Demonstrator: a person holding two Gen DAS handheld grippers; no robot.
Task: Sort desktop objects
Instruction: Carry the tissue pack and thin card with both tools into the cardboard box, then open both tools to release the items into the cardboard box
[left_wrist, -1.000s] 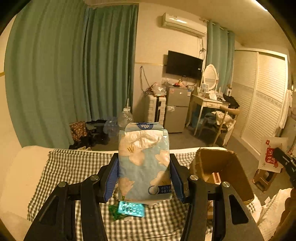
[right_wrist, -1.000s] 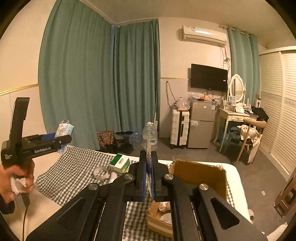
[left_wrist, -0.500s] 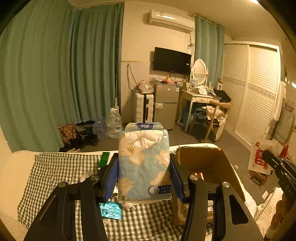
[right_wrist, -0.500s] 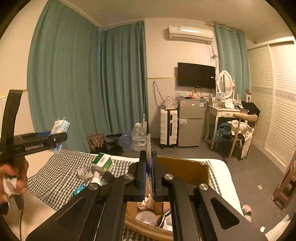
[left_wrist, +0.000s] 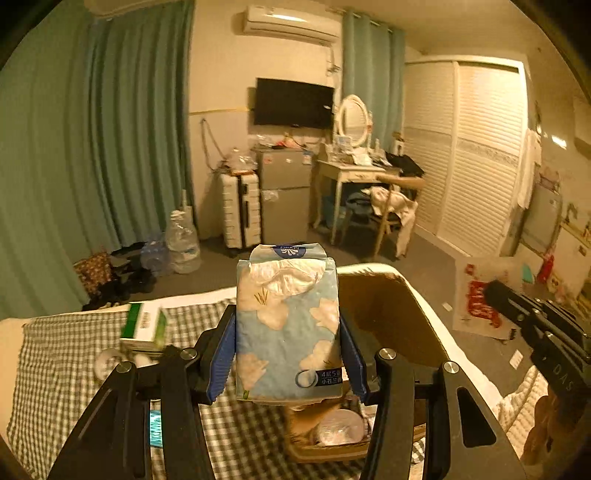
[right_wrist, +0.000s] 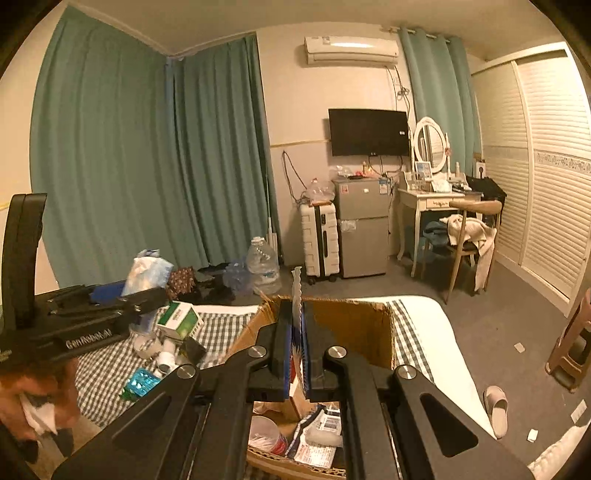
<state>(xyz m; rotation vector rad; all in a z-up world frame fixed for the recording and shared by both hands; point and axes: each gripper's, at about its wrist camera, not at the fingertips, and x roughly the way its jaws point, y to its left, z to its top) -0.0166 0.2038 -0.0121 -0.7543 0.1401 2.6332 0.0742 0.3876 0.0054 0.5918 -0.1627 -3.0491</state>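
My left gripper (left_wrist: 288, 332) is shut on a blue flowered tissue pack (left_wrist: 286, 314), held upright above the near left corner of an open cardboard box (left_wrist: 388, 317). The right wrist view shows that gripper (right_wrist: 147, 295) and its tissue pack (right_wrist: 147, 267) at the left, over the checked cloth. My right gripper (right_wrist: 295, 328) is shut on a thin flat sachet (right_wrist: 296, 284) with a serrated top edge, above the box (right_wrist: 351, 321). Inside the box lie a round lidded tub (right_wrist: 266, 435) and printed packets (right_wrist: 317, 432). The right gripper (left_wrist: 532, 325) shows dark at the right edge of the left wrist view.
On the checked cloth (right_wrist: 103, 369) lie a green and white carton (right_wrist: 179, 319), a teal blister pack (right_wrist: 140, 382), small bottles (right_wrist: 166, 354) and a tape roll (left_wrist: 107, 360). Beyond the bed are water jugs, a suitcase, a fridge, a dressing table and a chair. A person's hand (right_wrist: 33, 398) grips the left handle.
Both grippers have moved right and slightly down, still holding their loads. The box has come closer, now under the sachet and just behind the tissue pack.
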